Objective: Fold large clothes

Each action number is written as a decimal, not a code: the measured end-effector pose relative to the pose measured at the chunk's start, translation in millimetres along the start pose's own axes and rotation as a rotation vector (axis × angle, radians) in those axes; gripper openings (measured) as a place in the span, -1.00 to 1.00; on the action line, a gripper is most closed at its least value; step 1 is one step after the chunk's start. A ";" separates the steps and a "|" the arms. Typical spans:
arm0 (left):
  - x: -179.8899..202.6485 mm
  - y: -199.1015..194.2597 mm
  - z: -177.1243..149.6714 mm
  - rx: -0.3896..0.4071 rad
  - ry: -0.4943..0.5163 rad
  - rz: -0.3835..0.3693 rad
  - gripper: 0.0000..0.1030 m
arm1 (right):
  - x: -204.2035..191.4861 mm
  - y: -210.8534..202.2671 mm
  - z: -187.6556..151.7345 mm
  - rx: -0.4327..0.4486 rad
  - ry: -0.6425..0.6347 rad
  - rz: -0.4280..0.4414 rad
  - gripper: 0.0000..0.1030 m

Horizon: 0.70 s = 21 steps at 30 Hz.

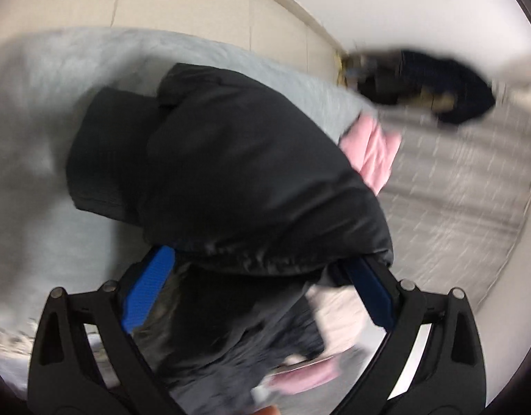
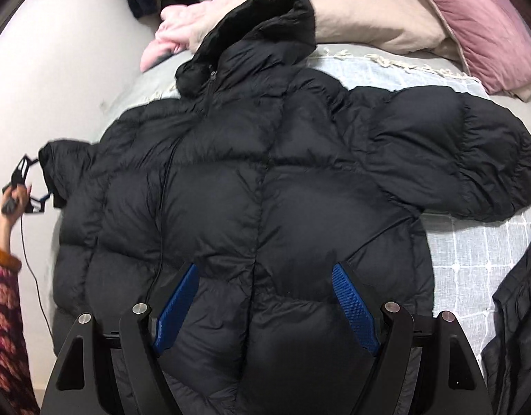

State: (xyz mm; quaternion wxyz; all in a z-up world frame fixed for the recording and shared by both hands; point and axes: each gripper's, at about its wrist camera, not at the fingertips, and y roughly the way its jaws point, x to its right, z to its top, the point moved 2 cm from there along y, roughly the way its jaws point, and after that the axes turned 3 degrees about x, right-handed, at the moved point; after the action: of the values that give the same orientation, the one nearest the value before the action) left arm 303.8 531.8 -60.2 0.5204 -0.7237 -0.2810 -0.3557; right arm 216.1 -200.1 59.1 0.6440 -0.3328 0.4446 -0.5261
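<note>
A black hooded puffer jacket (image 2: 258, 186) lies face up and spread flat on the bed, hood toward the pillows and one sleeve (image 2: 466, 159) stretched out to the right. My right gripper (image 2: 264, 266) hovers open over the jacket's lower front, its pads clear of the fabric. My left gripper (image 2: 32, 183) is at the jacket's left edge. In the blurred left wrist view, the other puffy sleeve (image 1: 231, 159) bulges between the tips of my left gripper (image 1: 260, 256), whose jaws stand wide with both blue pad faces showing.
A white checked bedspread (image 2: 473, 252) covers the bed. A pink garment (image 2: 168, 31), a beige pillow (image 2: 369, 10) and a pink cushion (image 2: 487, 34) lie at the head. Another dark garment (image 2: 514, 311) hangs at lower right. A person's patterned sleeve (image 2: 2, 311) is at left.
</note>
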 end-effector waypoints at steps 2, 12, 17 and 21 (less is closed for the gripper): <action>-6.2 0.9 5.8 0.026 -0.053 -0.019 0.89 | -7.2 0.9 -2.9 -0.006 -0.012 0.007 0.56; -37.2 -9.6 26.2 0.126 -0.085 0.076 -0.73 | -17.9 4.4 -18.1 -0.026 -0.018 0.007 0.56; 39.0 -54.1 22.2 0.174 0.484 -0.087 -0.87 | -0.7 5.2 -21.9 -0.031 0.029 -0.013 0.56; 69.4 -113.1 -8.2 0.243 0.888 -0.208 -0.79 | 9.3 5.7 -21.6 -0.024 0.063 -0.016 0.56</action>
State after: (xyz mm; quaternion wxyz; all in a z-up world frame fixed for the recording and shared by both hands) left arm 255.0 560.6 60.1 0.6326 -0.4033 -0.1418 -0.6458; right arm 198.8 -207.1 43.7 0.6215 -0.3272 0.4683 -0.5361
